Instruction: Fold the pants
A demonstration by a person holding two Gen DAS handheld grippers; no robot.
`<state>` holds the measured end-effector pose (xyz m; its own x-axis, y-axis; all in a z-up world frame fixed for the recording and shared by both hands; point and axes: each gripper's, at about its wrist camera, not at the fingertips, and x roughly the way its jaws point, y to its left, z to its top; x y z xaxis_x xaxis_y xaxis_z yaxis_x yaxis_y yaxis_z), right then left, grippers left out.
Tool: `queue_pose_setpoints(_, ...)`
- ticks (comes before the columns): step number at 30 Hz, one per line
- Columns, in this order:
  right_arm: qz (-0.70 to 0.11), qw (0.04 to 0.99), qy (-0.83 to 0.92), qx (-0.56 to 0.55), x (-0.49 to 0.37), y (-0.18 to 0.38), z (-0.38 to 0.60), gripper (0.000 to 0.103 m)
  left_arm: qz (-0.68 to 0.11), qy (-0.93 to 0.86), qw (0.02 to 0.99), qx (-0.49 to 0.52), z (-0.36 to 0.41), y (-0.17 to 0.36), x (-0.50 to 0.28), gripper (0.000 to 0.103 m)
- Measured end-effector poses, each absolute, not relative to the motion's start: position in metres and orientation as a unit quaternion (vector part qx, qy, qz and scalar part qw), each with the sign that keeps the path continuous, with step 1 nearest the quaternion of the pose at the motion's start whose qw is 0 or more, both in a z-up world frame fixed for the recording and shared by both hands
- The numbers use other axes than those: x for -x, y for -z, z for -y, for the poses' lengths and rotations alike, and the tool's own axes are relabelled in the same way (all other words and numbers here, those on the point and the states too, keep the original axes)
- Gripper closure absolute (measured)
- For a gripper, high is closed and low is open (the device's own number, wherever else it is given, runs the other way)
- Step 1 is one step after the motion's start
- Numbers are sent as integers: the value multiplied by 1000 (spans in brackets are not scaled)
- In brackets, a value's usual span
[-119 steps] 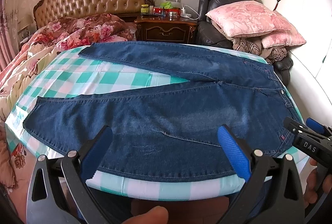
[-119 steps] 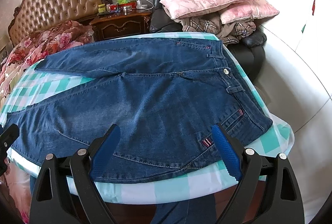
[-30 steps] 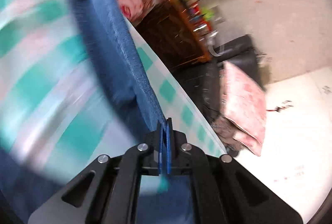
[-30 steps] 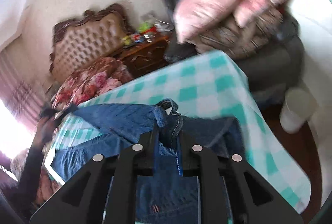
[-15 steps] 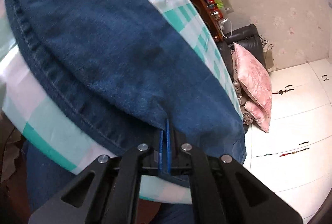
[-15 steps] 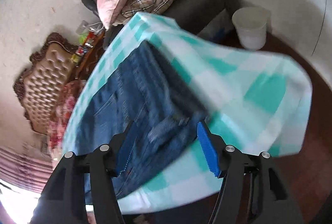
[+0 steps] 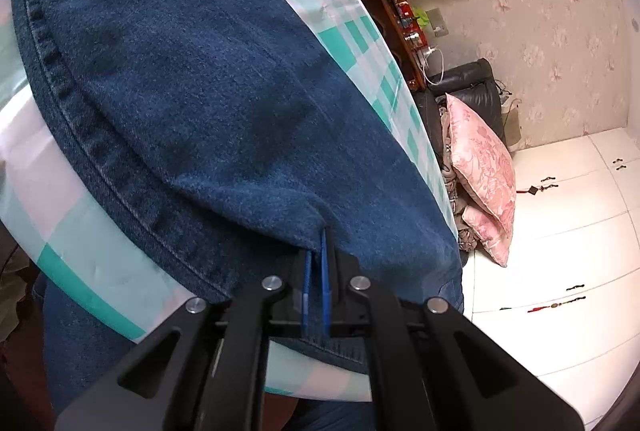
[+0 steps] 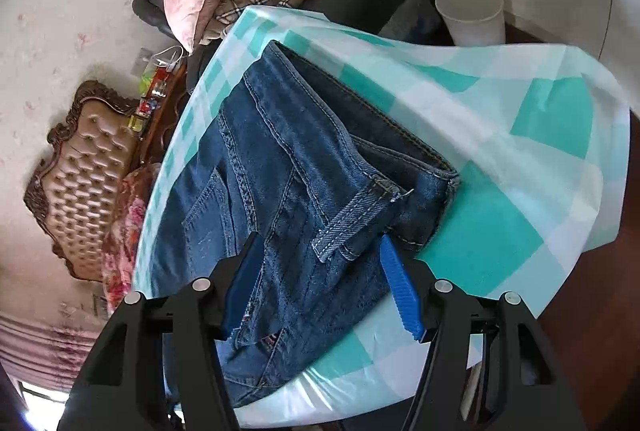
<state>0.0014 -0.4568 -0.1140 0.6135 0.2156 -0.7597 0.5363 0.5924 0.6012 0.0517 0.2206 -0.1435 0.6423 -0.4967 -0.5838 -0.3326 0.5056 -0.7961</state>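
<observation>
one fold: judged as made lengthwise, the jeans (image 8: 280, 191) being laid leg on leg upon the checked tablecloth (image 8: 500, 191).
left gripper (image 7: 316, 271): blue pads were seen nearly together, a denim edge at the near table edge being pinched.
right gripper (image 8: 320, 287): fingers were held apart over the waistband, nothing being gripped.
remaining: crosswise folds were judged as not yet made.
</observation>
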Motion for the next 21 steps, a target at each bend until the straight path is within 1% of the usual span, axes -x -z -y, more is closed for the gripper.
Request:
queue_pose_setpoints(2, -424, 788, 110, -432, -2, 116, 455, 43, -420, 52, 757, 498, -222, 146, -50, 91)
queue_pose_setpoints(3, -423, 791, 117, -426, -4, 115, 452, 43, -421, 47, 756, 500, -223, 148, -50, 89)
queue_pose_setpoints(4, -423, 793, 126, -420, -2, 114, 451, 48, -421, 45, 754, 503, -224, 149, -50, 84)
queue_pose_setpoints(5, -425, 794, 137, -413, -4, 114, 449, 61, -420, 43, 750, 510, -226, 152, -49, 77)
queue_pose_setpoints(7, -428, 798, 154, -397, -6, 115, 448, 76, -414, 42, 739, 529, -231, 158, -47, 74)
queue_pose_setpoints(8, -428, 798, 161, -393, -7, 116, 448, 81, -412, 42, 736, 535, -233, 160, -48, 74)
queue_pose_setpoints(9, -427, 797, 161, -395, -8, 117, 449, 83, -410, 42, 735, 539, -235, 161, -49, 75)
queue_pose_setpoints(10, -426, 798, 160, -395, -8, 117, 450, 88, -409, 43, 735, 539, -237, 162, -51, 78)
queue_pose_setpoints(11, -423, 801, 158, -394, -7, 115, 451, 90, -413, 39, 738, 532, -240, 161, -54, 95)
queue_pose_setpoints(12, -420, 804, 155, -391, -8, 108, 451, 90, -413, 37, 740, 529, -242, 158, -55, 101)
queue_pose_setpoints(14, -403, 814, 141, -394, -5, 84, 453, 91, -400, 38, 751, 524, -244, 140, -53, 100)
queue_pose_setpoints(16, -391, 824, 132, -387, 2, 58, 454, 91, -402, 33, 768, 497, -241, 114, -45, 100)
queue_pose_setpoints(18, -382, 835, 143, -370, 10, 40, 458, 91, -408, 34, 770, 489, -239, 108, -37, 100)
queue_pose_setpoints(20, -394, 832, 150, -360, 12, 46, 463, 92, -424, 32, 769, 478, -236, 120, -31, 101)
queue_pose_setpoints(21, -412, 826, 158, -350, 9, 60, 465, 91, -434, 28, 763, 479, -235, 130, -31, 101)
